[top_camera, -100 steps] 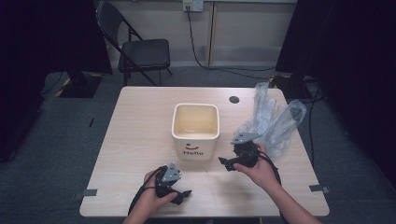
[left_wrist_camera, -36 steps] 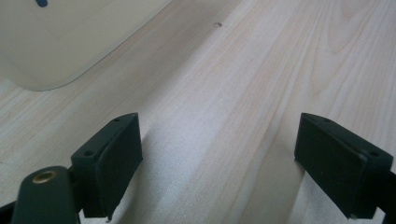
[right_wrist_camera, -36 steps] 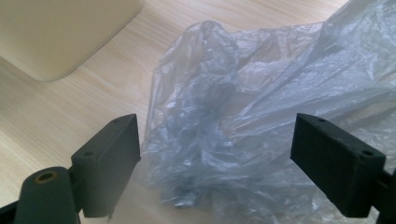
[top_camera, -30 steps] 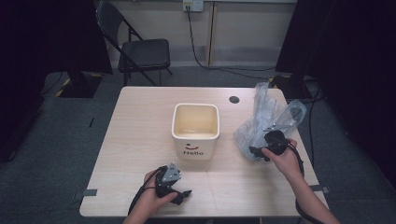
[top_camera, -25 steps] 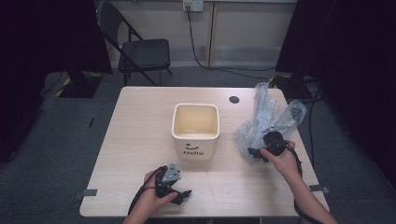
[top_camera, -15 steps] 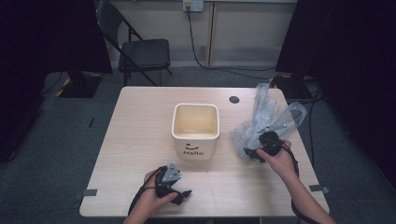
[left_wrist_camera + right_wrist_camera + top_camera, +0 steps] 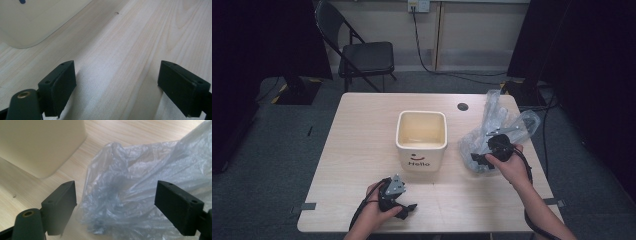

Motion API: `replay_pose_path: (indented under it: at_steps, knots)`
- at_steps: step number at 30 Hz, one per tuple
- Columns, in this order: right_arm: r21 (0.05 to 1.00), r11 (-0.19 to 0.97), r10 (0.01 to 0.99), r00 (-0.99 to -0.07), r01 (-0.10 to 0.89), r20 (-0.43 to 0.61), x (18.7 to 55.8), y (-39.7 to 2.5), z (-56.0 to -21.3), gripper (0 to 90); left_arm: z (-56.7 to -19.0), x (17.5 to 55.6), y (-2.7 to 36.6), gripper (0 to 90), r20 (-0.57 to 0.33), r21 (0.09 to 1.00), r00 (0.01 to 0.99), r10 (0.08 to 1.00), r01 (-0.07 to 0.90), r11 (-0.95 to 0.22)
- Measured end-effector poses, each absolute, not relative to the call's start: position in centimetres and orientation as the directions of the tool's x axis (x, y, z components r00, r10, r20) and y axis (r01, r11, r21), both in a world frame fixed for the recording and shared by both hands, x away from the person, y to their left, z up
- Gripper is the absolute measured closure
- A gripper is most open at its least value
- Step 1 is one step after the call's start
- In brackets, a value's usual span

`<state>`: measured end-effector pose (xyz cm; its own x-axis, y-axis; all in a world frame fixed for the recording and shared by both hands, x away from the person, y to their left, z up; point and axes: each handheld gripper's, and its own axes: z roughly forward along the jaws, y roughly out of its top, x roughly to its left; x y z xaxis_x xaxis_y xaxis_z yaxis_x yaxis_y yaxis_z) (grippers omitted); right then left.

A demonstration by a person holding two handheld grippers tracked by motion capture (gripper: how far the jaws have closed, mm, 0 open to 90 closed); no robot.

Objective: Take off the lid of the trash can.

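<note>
- Right gripper (image 7: 115,205): jaws wide apart, nothing clamped; crumpled clear plastic lies between and just ahead of them in the right gripper view.
- Plastic bag (image 7: 140,187): clear, grey-tinted, creased and bunched; lies on the tabletop at its right side, to the right of the bin, a strip of bare wood between the two. In the high view the bag (image 7: 502,127) rises in folds beyond the right gripper (image 7: 484,157), which sits at its near edge.
- Left gripper (image 7: 116,87): jaws wide apart over bare wood, holding nothing. In the high view the left gripper (image 7: 404,207) rests low at the near edge of the tabletop, grey three-cornered plate on top, cable trailing toward the person.
- Bin (image 7: 421,139): cream, square with rounded corners, open top, "Hello" and a smile mark on the near face; stands upright at the middle of the tabletop.
- Tabletop (image 7: 362,135): pale wood grain, dark round hole near the far edge.
- Folding chair (image 7: 357,55): black, on the floor beyond the tabletop.
</note>
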<state>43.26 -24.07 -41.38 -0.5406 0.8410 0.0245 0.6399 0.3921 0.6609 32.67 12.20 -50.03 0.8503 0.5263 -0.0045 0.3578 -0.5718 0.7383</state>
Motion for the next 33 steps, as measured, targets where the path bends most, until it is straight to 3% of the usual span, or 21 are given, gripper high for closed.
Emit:
replay_pose_path:
  at_steps: [25,33]
  knots:
    - [0.634,0.422,0.825,-0.564,0.648,0.027,44.5,-21.1,-38.0,15.4,-50.0,32.7,12.2,14.3,-0.004,0.738,0.851,0.526,0.357,-0.572]
    - [0.611,0.398,0.830,-0.553,0.684,0.077,44.9,-19.8,-36.7,22.6,-50.0,32.7,12.2,14.3,-0.004,0.738,0.851,0.525,0.357,-0.573]
